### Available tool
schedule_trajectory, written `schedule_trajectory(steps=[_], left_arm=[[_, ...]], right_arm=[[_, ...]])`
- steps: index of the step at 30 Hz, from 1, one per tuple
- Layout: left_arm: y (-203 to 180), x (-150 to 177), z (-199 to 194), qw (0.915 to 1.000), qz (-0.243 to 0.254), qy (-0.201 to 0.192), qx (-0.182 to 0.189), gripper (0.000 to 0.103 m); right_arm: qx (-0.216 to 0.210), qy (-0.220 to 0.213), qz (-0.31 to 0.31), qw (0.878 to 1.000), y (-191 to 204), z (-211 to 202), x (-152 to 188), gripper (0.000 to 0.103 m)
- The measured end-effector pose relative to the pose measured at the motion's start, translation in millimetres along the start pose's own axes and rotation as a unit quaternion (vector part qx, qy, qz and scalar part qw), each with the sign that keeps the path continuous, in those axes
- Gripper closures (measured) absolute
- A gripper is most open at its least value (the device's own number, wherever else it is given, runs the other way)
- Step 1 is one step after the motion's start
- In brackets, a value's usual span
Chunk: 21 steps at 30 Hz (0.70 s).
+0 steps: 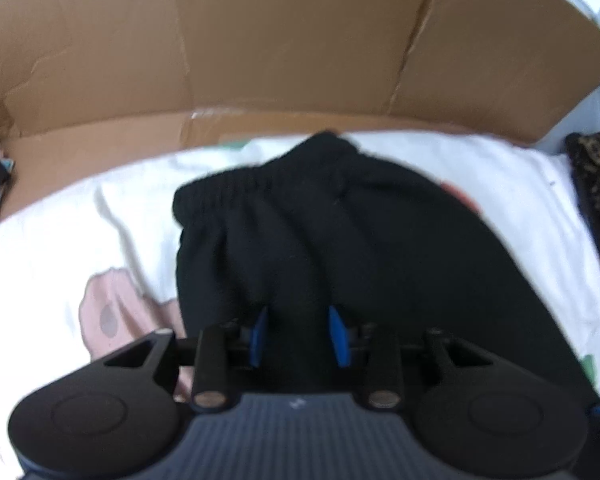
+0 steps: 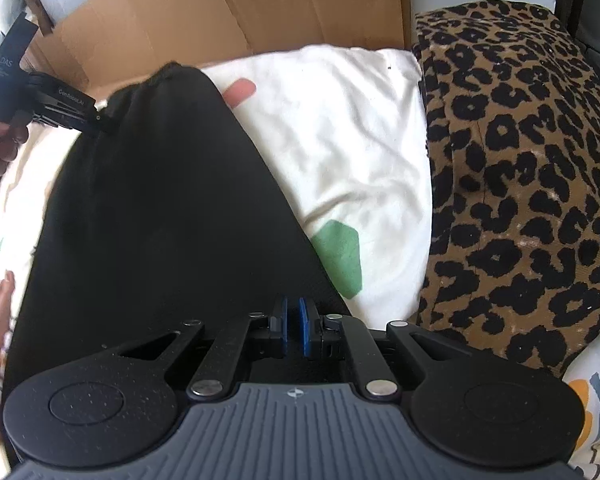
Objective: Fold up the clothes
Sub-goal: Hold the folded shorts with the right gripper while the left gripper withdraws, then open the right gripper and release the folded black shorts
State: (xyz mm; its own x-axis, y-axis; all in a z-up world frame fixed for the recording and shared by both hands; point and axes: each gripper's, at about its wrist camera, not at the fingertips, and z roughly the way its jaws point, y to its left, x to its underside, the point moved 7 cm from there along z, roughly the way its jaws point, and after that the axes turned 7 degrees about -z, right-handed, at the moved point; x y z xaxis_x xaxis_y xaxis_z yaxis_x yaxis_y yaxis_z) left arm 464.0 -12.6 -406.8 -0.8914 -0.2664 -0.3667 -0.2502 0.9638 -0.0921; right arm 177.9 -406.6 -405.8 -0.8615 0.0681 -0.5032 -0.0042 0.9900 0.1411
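Cardboard [image 1: 260, 40] walls white bedding [image 2: 340, 140]; leopard-print cloth [image 2: 520, 160] flanks black garment [image 2: 160, 200].

Flattened brown cardboard [image 1: 284, 40] stands propped behind a white printed sheet [image 2: 340, 152] (pink and green patches). Leopard-print cushion [image 2: 516, 184] beside the sheet. Bright daylight.

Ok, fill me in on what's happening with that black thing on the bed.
A person is folding a black garment with a handheld gripper in each hand. It lies on a white printed sheet, elastic waistband toward the cardboard at the back. The right gripper is nearly closed at the garment's near edge. The left gripper, jaws apart in its own view, sits at the fabric near the waistband end. A leopard-print cloth lies to the right.
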Motion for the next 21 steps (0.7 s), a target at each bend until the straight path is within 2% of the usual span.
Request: schedule_trajectory(steps=[5, 10, 21], left_arm=[[10.3, 1.1, 7.9, 0.9997, -0.019, -0.009, 0.013, 0.071], [21.0, -1.1, -7.6, 0.9989, -0.038, -0.014, 0.023, 0.074], [32.8, 21.4, -32.9, 0.9980, -0.046, 0.010, 0.042, 0.075]], right_arm=[[0.007, 0.008, -0.013, 1.000, -0.7, 3.7, 3.9, 0.090], [0.010, 0.012, -0.016, 1.000, -3.9, 3.7, 5.2, 0.090], [-0.006, 0.001, 0.007, 1.000, -3.7, -6.1, -2.3, 0.087]])
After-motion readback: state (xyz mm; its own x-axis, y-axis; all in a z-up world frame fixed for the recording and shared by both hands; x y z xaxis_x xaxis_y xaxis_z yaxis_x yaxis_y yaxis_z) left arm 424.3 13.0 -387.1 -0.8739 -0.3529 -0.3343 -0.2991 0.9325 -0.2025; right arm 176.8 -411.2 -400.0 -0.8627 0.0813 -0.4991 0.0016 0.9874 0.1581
